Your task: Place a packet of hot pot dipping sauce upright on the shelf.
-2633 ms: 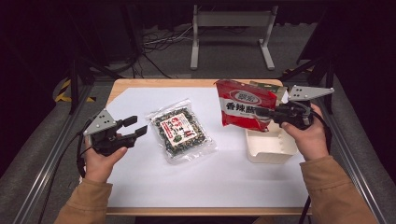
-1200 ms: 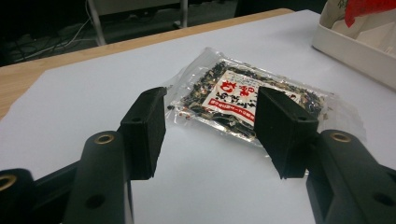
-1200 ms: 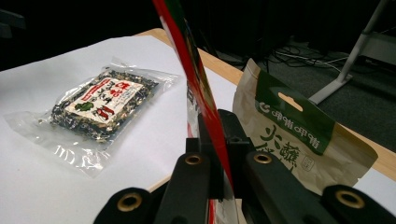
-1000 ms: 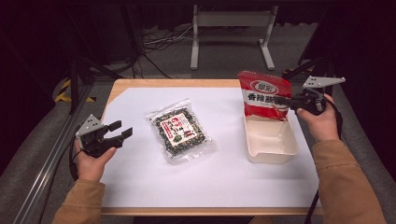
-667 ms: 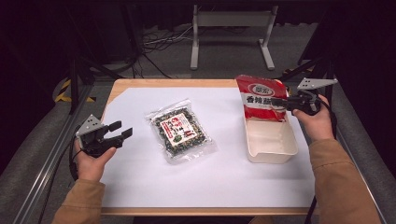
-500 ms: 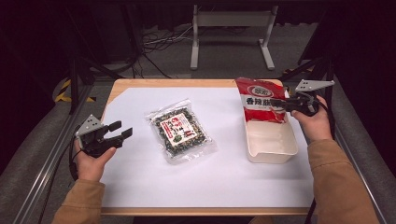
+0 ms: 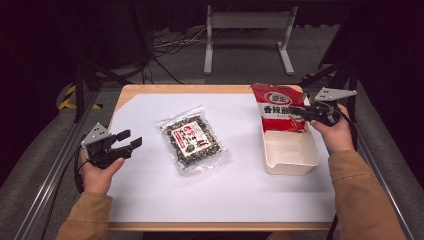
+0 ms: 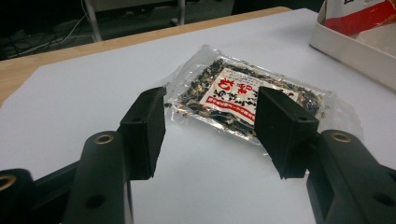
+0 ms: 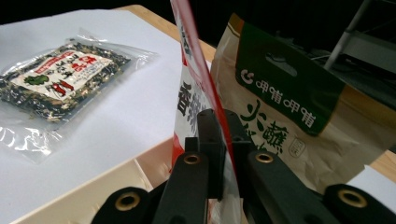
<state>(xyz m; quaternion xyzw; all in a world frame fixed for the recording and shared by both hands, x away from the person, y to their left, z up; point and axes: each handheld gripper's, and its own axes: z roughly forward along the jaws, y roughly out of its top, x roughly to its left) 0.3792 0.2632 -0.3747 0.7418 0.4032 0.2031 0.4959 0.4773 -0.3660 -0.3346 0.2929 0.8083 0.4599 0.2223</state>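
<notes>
white paper covers the wooden table (image 7: 150, 92), dark room all around.

right gripper (image 7: 306, 113) is clamped on the edge of the red snack bag (image 7: 277, 107), which stands upright at the far end of the cream tray (image 7: 292, 160), a brown-and-green bag (image 9: 299, 112) just behind it. left gripper (image 7: 127, 141) hovers with jaws apart, holding nothing, pointed toward the clear seaweed packet (image 7: 192, 140) lying flat mid-table.

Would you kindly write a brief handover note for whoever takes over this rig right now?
Right gripper: shut on the red snack bag, held upright at the far end of the cream bin; a brown-and-green bag stands behind it.
Left gripper: open, empty, at the table's left side.
Clear seaweed packet: flat on the white sheet, mid-table.
Done: red bag brought to the bin.
Left: probably release it, then bin the packet.
</notes>
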